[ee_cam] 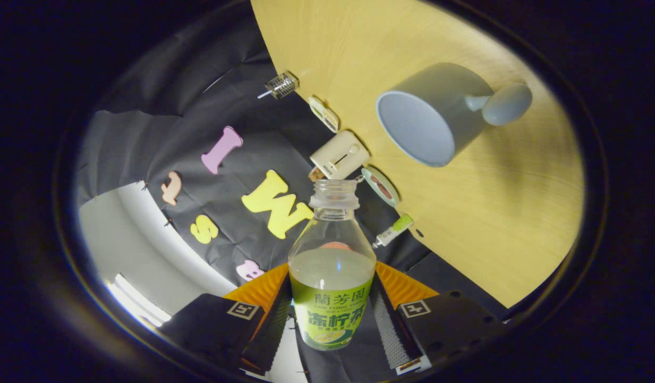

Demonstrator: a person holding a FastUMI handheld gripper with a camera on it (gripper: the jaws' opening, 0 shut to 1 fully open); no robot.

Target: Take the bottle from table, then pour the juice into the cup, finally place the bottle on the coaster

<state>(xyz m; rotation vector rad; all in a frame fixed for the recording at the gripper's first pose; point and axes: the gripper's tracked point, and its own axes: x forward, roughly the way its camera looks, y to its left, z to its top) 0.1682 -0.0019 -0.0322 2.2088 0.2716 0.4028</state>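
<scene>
My gripper (332, 314) is shut on a clear plastic bottle (332, 266) with a green label; both fingers press on its sides. The bottle has no cap, and pale yellow-green juice fills it up to the shoulder. The whole view is rolled, so the wooden table (497, 223) stands tilted beyond the bottle. A grey cup (434, 119) with a knob-shaped handle sits on that table, past the bottle's mouth and off to its right, with its open mouth facing me. The bottle's mouth is short of the cup.
Along the table's edge, just beyond the bottle's mouth, stand a cream box-shaped device (339, 155), two small oval items (324, 113) (380, 186), a small green-and-white tube (394, 230) and a wire-mesh object (281, 85). A black cloth wall hangs behind.
</scene>
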